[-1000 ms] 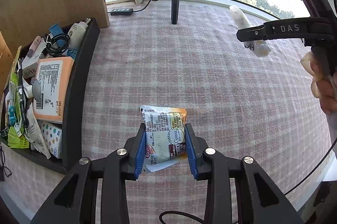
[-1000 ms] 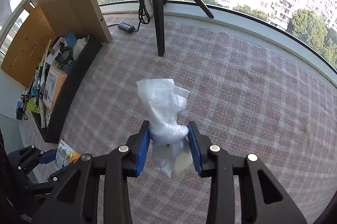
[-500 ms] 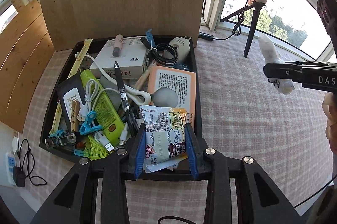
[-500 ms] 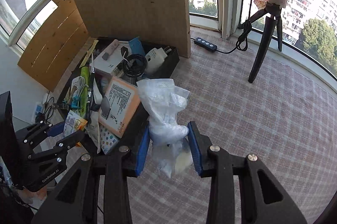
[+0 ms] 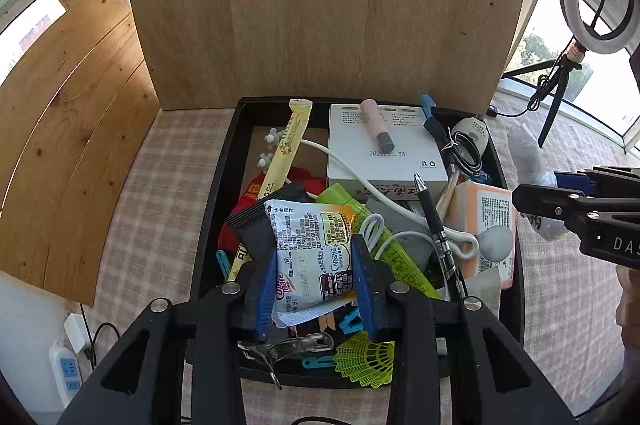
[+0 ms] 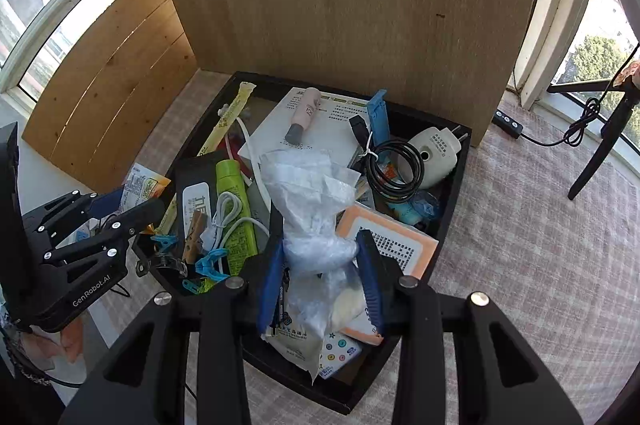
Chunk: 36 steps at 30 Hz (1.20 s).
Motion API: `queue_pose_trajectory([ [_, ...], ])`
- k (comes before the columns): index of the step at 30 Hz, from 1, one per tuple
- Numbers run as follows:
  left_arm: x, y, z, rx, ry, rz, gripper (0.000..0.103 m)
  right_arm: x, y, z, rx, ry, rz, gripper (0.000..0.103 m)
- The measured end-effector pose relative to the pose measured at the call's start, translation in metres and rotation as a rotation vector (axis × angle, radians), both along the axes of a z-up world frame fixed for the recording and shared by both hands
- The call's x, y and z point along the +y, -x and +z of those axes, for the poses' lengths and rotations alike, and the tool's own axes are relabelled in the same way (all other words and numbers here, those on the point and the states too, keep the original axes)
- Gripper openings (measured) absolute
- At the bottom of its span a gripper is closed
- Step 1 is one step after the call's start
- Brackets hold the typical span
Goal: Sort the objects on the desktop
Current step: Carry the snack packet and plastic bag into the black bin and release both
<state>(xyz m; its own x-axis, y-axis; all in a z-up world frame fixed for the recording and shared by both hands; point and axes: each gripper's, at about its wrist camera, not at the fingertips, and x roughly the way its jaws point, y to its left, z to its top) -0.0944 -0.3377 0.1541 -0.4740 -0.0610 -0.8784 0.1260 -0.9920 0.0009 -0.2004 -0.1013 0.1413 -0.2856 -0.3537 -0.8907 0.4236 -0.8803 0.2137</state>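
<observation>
Tabletop, checked cloth, bearing a black tray against a wooden board. The tray is heaped: white box at its 12 o'clock, orange packet at 3 o'clock, green tube and pen across the middle, coiled black cable toward 1 o'clock, clips and a green shuttlecock at 6 o'clock.

Step in hand, as I judge it: the carry-and-drop stage of sorting. I have both loads poised above the tray, neither yet let go.

Left claw: jaws part-closed, blue pads clenched on a creamer sachet by its lower half, the sachet upright and standing over the tray's middle, toward the 6 o'clock edge. Whether it touches the pile beneath I cannot tell.

Right claw: jaws part-closed, pads pinching a crumpled clear bag at its waist; the bag's top flares above the pads, its tail hangs below. It sits over the tray's 5 o'clock corner, right of the left claw.

Next move, in my judgement: lower each load a little and spread the jaws so both fall inside the rim. The pile is high and uneven, so the light bag may slide off toward the tabletop; I would release it inboard, nearer the orange packet.
</observation>
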Motion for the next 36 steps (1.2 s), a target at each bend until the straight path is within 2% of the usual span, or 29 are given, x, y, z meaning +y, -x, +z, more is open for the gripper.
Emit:
queue_pose_trajectory([
  [6, -0.004, 0.024, 0.002, 0.013, -0.025, -0.051, 0.033, -0.024, 0.008, -0.005, -0.011, -0.024, -0.019, 0.037],
  [8, -0.003, 0.03, 0.004, 0.014, -0.029, -0.061, 0.039, -0.029, 0.009, -0.005, -0.011, -0.026, -0.011, 0.041],
  [9, -0.003, 0.032, 0.004, 0.014, -0.023, -0.05, 0.054, -0.031, 0.01, -0.004, -0.006, -0.034, -0.017, 0.046],
  [10, -0.004, 0.033, 0.005, 0.02, -0.024, -0.044, 0.062, -0.031, 0.011, -0.003, -0.001, -0.04, -0.026, 0.049],
  [22, -0.009, 0.027, -0.003, -0.012, -0.046, -0.028, 0.063, -0.017, 0.009, 0.001, 0.007, -0.029, -0.078, 0.049],
  [36, 0.03, -0.022, 0.002, 0.014, -0.05, -0.041, 0.063, 0.032, -0.041, -0.002, 0.024, -0.039, -0.156, 0.049],
])
